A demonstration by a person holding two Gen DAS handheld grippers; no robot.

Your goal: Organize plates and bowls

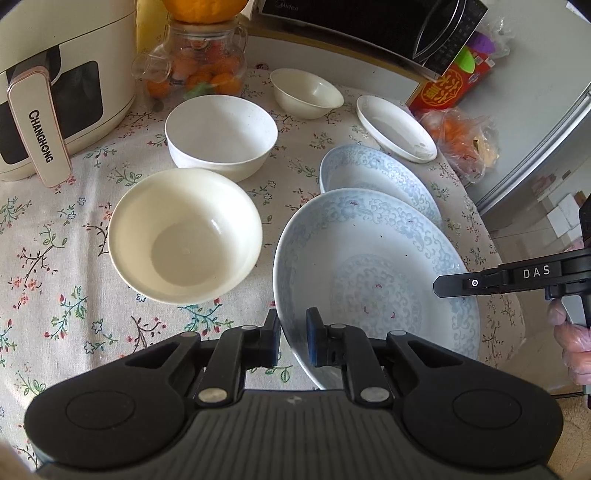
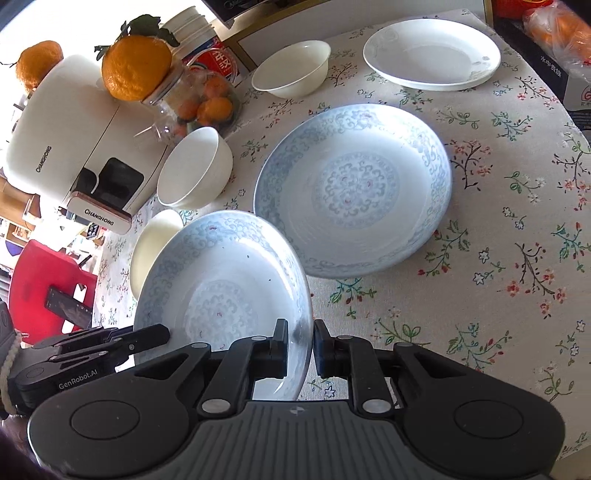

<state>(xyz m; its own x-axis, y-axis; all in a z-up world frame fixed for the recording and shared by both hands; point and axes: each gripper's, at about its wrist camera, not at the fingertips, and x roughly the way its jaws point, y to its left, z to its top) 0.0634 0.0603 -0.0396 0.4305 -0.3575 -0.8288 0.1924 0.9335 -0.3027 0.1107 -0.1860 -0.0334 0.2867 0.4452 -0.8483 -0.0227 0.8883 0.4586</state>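
Observation:
A blue-patterned plate [image 1: 373, 266] is held tilted above the table by both grippers. My left gripper [image 1: 293, 332] is shut on its near rim. My right gripper [image 2: 300, 345] is shut on its rim [image 2: 229, 288] too, and shows at the right of the left wrist view [image 1: 443, 286]. A second blue-patterned plate [image 2: 351, 188] lies flat just behind; it also shows in the left wrist view [image 1: 373, 173]. Two cream bowls [image 1: 184, 236] [image 1: 221, 134] stand to the left. A small bowl [image 1: 306, 94] and a white plate [image 1: 395, 127] sit at the back.
A white Changhong appliance [image 1: 55, 96] stands at the left. A glass jar of oranges [image 1: 201, 70] is behind the bowls. A microwave [image 1: 369, 29], a red box [image 1: 447, 88] and a bag of fruit [image 1: 461, 140] crowd the back right. The floral tablecloth [image 2: 498, 277] has open room right of the plates.

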